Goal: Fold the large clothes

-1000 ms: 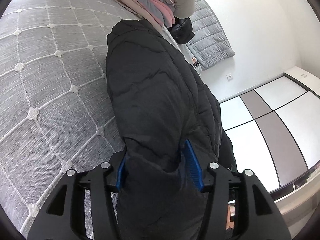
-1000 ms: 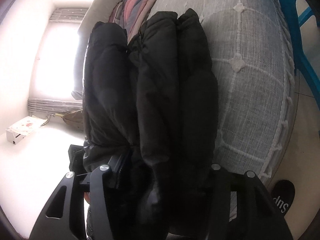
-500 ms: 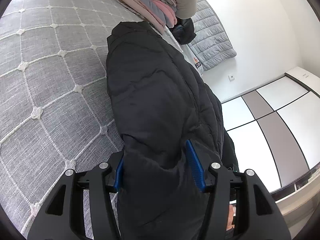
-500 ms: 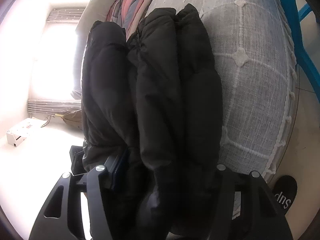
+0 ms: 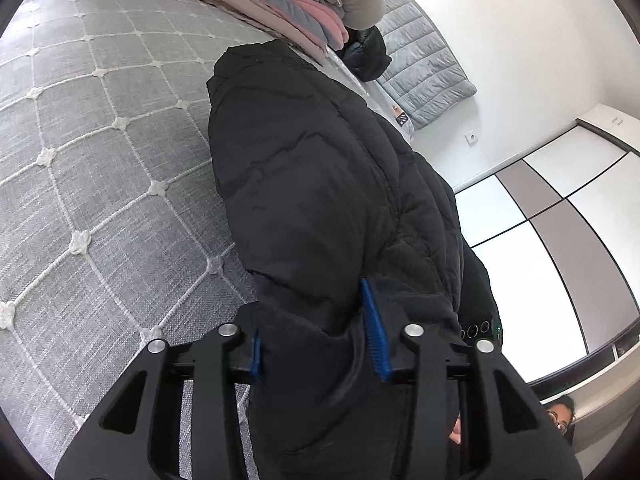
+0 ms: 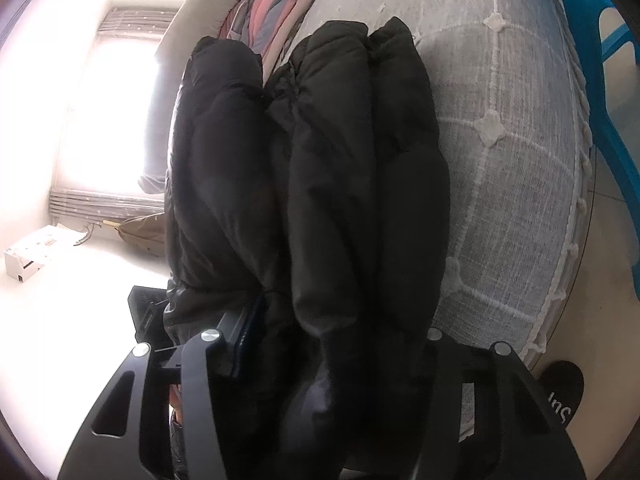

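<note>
grey quilted bed (image 5: 100,168), puffy black down jacket (image 5: 320,200) folded lengthwise, both grippers' fingers (image 5: 376,336) clamped on it

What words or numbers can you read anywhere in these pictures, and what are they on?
"Su": white letters, upside down and cut off, on the black round thing by the bed's edge.
Small tag at the mattress edge: marks too small to read.
White box on the floor: reddish print too blurred to read.
Black puffer jacket: no writing to see.
</note>
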Action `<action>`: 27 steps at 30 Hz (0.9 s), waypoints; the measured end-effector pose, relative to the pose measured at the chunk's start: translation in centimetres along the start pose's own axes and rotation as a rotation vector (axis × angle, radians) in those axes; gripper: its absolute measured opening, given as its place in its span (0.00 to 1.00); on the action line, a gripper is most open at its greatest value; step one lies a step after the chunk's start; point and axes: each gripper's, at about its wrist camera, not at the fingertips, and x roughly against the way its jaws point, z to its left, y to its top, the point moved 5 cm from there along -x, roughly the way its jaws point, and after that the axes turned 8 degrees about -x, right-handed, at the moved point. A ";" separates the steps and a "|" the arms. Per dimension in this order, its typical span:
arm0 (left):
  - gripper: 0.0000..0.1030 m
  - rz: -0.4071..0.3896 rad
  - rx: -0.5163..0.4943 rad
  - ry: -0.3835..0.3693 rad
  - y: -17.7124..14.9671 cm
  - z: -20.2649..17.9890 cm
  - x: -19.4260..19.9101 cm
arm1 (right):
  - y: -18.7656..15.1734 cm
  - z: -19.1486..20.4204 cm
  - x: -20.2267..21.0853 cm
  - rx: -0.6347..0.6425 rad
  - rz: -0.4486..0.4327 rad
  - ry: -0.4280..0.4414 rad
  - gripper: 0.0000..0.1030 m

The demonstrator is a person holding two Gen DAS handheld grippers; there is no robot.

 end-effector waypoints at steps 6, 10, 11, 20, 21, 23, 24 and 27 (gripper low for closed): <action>0.31 -0.003 -0.009 0.004 0.1 0.0 -0.2 | 0.0 -0.3 0.0 -0.007 0.005 0.008 0.51; 0.30 -0.006 -0.008 0.003 0.1 0.0 -0.2 | -0.2 0.0 0.1 0.008 -0.001 -0.011 0.51; 0.30 -0.003 -0.005 0.001 0.0 0.1 -0.2 | -0.2 0.0 0.1 0.005 -0.001 -0.008 0.51; 0.37 0.017 0.042 -0.013 -0.3 0.9 -0.2 | 0.1 0.0 0.2 0.003 0.007 -0.005 0.53; 0.38 0.018 0.046 -0.013 -0.3 0.9 -0.2 | 0.1 -0.1 0.3 0.002 0.008 -0.004 0.54; 0.40 0.022 0.053 -0.013 -0.4 1.0 -0.2 | 0.2 -0.1 0.3 0.004 0.008 -0.005 0.54; 0.40 0.021 0.053 -0.013 -0.4 1.0 -0.2 | 0.2 -0.2 0.3 0.004 0.009 -0.005 0.54; 0.40 0.018 0.035 -0.004 -0.5 0.9 -0.1 | 0.2 -0.2 0.3 0.001 0.007 -0.002 0.54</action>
